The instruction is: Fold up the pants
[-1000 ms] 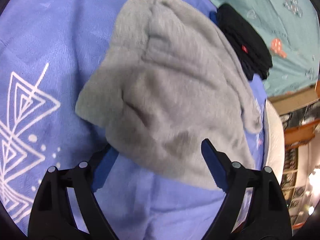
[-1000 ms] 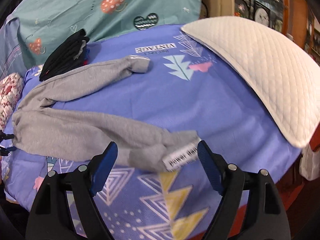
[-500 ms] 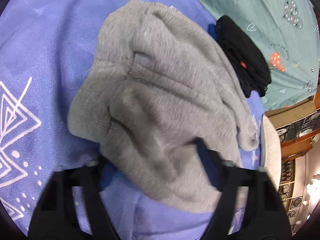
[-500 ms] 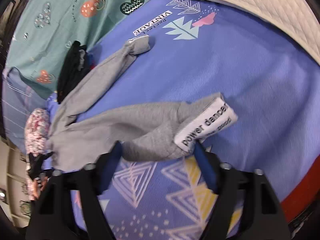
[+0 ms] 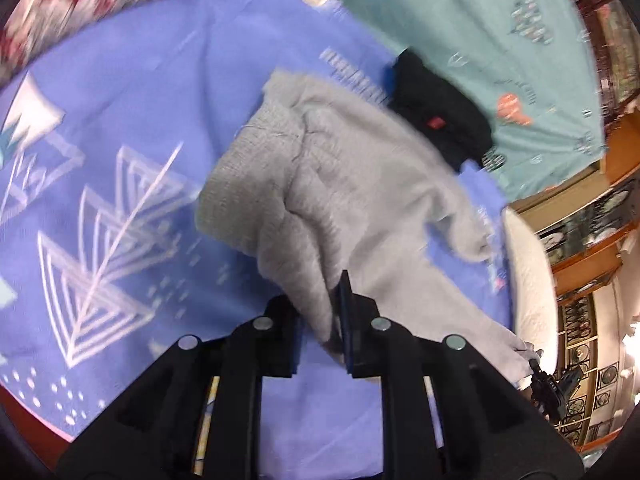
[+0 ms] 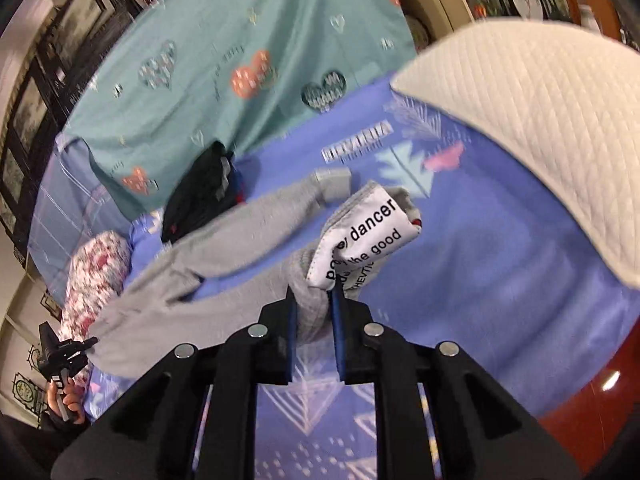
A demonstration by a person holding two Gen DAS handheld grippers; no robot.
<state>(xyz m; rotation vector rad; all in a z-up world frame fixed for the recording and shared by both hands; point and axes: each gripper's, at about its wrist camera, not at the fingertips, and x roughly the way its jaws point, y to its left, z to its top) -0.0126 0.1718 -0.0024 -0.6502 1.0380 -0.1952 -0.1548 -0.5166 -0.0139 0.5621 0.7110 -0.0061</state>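
Grey pants [image 5: 360,184] lie on a blue patterned bed sheet [image 5: 120,128]. My left gripper [image 5: 324,316] is shut on the waist end of the pants, lifting a fold of the fabric. My right gripper [image 6: 312,312] is shut on the cuff of one leg [image 6: 224,292], next to a white label with black lettering [image 6: 368,232]; the cuff is raised off the sheet. The other leg [image 6: 260,224] lies flat behind it, its cuff [image 6: 334,182] pointing right. In the right wrist view the left gripper [image 6: 60,354] shows far left at the waist.
A folded black garment [image 5: 440,116] lies beyond the pants by a teal heart-print quilt [image 6: 224,48]. A white quilted pillow [image 6: 540,140] lies at the right. A floral pillow [image 6: 96,276] lies at the left. The bed's red-brown edge [image 6: 592,400] is near.
Both grippers have shut on the pants, left on the waist end and right on the leg cuff, and have raised the fabric off the sheet.
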